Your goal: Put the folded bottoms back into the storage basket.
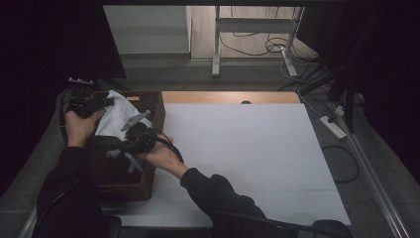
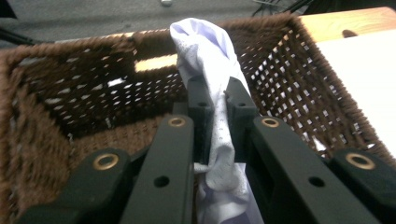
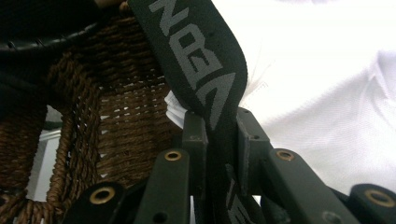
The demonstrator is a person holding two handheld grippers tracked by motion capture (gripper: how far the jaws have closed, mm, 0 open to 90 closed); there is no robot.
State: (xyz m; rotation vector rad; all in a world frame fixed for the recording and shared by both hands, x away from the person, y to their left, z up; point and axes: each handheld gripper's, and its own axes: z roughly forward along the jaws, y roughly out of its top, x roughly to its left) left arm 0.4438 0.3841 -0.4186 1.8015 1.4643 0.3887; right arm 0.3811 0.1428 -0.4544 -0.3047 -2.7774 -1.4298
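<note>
Both grippers are over the brown wicker basket (image 1: pixel 148 111) at the left edge of the table (image 1: pixel 237 148), both clamped on the same white garment (image 1: pixel 115 116). Left gripper (image 1: pixel 99 103): jaws closed on a bunched fold of the white fabric (image 2: pixel 219 126); in the left gripper view the cloth runs up between the jaws and pokes out above the tips, with the rest hanging below them. Behind it are the basket's far wall and inner corner, so the pinch point sits inside the basket's rim line. Right gripper (image 1: pixel 130 124): jaws closed on a black elastic band (image 3: pixel 205 79) with grey lettering, which passes between the jaws and rises up and left out of them. In the right gripper view the white cloth (image 3: pixel 327 116) spreads out to the right of the band, woven basket wall to the left. From the high view the garment is draped across the far half of the basket, between the two grippers, left gripper at its far-left end, right gripper at its near side. Can't tell whether the cloth touches the basket floor.
</note>
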